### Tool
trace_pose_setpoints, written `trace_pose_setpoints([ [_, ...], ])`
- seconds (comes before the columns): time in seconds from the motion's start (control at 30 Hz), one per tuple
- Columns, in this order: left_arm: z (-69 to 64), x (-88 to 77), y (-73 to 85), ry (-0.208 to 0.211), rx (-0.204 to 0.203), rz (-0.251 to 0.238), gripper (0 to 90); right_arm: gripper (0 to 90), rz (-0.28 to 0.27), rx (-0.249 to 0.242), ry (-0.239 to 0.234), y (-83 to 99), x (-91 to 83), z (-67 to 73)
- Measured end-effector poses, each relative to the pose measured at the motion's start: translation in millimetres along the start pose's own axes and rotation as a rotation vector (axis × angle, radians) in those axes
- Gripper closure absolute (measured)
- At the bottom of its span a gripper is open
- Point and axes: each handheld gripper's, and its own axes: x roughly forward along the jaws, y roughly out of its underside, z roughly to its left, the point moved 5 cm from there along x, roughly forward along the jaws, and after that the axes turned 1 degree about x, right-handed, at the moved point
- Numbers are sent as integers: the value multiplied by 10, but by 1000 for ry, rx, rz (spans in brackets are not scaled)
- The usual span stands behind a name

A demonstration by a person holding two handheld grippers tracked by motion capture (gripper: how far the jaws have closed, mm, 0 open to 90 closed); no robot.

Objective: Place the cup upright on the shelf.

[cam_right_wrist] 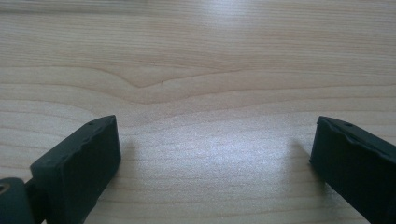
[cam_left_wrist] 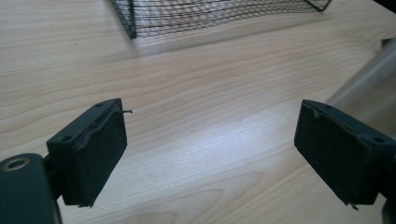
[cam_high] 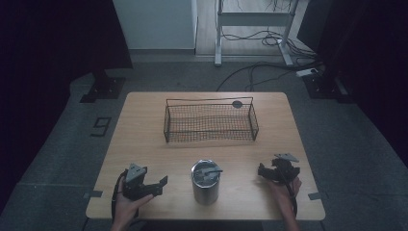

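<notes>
High view shows the metal can [cam_high: 206, 183] upright between the left gripper [cam_high: 156, 185] and right gripper [cam_high: 263, 171], both with jaws wide apart (neither touching it), so a careless squeeze might, I'd guess, tip it.

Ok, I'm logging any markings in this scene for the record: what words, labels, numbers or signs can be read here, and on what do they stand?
"9": a dark digit marked on the grey floor, left of the wooden table, at about.
The wire basket, the metal can, the left gripper and the right gripper bear no text that can be read.
</notes>
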Motion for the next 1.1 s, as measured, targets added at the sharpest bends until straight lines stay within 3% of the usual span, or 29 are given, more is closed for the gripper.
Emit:
trace_pose_setpoints([
  [0.57,-353,-105,-101,93,77,-24,85,17,-2,1,2,-1,0,-3],
  [1.1,-584,-35,-82,134,120,1,83,18,-2,2,3,-1,0,-4],
])
